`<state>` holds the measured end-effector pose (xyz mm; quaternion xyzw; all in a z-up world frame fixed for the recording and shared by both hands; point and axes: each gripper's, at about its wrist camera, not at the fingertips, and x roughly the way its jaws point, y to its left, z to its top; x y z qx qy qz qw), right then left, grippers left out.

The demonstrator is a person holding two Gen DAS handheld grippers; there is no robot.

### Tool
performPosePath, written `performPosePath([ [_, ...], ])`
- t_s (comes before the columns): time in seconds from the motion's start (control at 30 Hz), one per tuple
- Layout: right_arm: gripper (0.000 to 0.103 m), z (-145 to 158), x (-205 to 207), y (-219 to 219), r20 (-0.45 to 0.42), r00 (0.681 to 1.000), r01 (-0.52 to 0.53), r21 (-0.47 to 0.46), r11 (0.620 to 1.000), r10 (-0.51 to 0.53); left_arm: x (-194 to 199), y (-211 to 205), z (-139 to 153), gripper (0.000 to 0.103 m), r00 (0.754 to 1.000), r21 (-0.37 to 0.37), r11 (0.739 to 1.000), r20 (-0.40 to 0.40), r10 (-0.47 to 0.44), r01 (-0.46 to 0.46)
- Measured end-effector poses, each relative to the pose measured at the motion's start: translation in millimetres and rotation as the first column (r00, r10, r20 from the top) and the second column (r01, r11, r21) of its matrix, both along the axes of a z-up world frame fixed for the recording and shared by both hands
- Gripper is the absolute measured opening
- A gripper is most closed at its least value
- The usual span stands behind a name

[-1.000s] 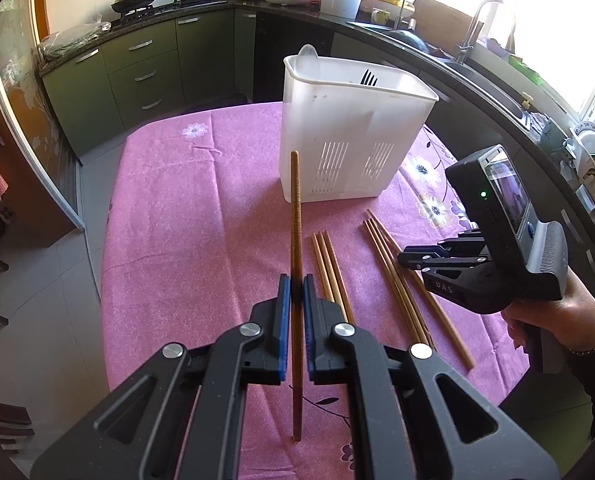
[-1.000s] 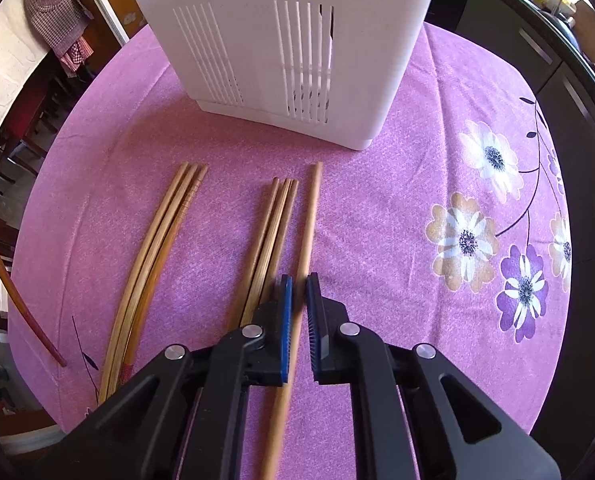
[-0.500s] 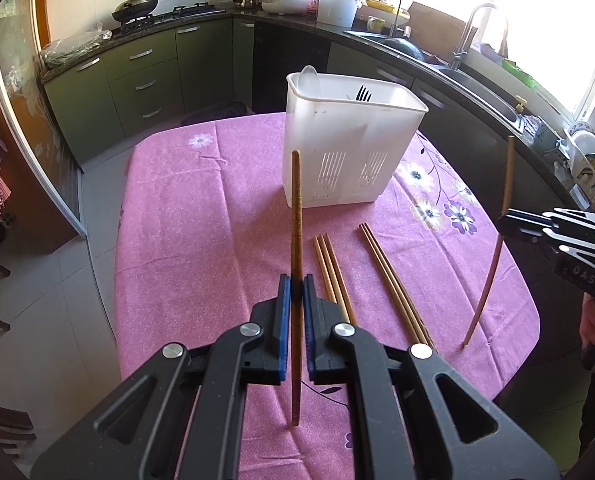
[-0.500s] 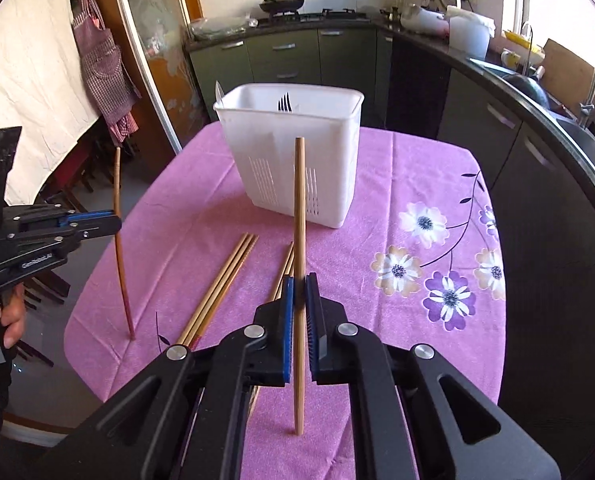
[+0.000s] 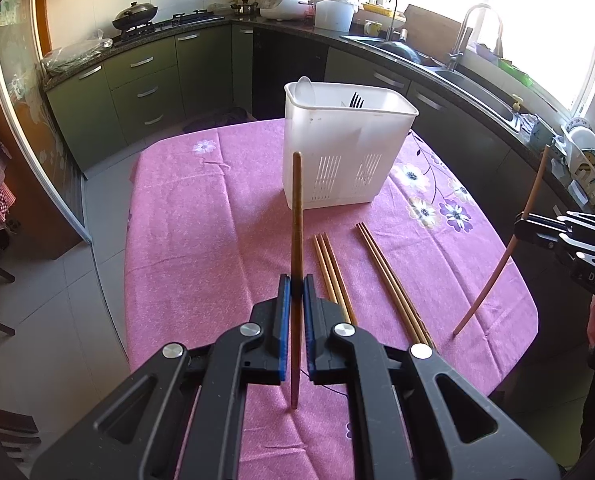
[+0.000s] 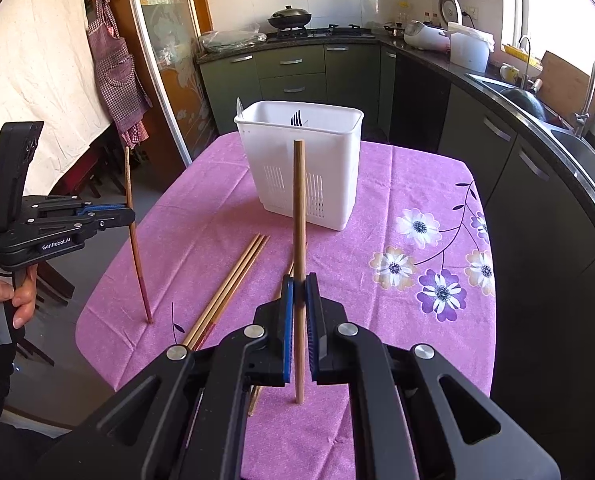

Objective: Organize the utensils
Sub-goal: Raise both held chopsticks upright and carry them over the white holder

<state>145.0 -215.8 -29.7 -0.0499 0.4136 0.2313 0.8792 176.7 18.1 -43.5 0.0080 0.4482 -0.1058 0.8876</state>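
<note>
Carry step: left claw (image 5: 293, 292) pinching dark chopstick (image 5: 296, 216) upright, right claw (image 6: 299, 292) pinching light chopstick (image 6: 299, 208). Next: over bin (image 5: 347, 152), tips down, release.

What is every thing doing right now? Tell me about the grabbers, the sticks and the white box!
Left gripper: shut on a dark chopstick.
Dark chopstick: held upright above the table.
Right gripper: shut on a light chopstick.
Light chopstick: held upright.
Loose chopsticks: lying flat on the tablecloth.
White holder: standing upright, a fork inside.
</note>
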Motion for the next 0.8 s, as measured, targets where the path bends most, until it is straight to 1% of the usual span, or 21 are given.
performPosePath([
  [0.53, 0.007, 9.6, 2.9, -1.0, 0.023, 1.0, -0.003, -0.002, 1.0, 0.003, 4.0, -5.7, 14.5, 0.006, 1.0, -0.013, 1.0, 0.018, -0.022, 0.022],
  [0.8, 0.007, 17.0, 6.0, -3.9, 0.034, 0.999, -0.005, -0.001, 1.0, 0.005, 12.3, -18.2, 26.3, 0.006, 0.999, 0.0, 0.999, 0.038, -0.034, 0.034],
])
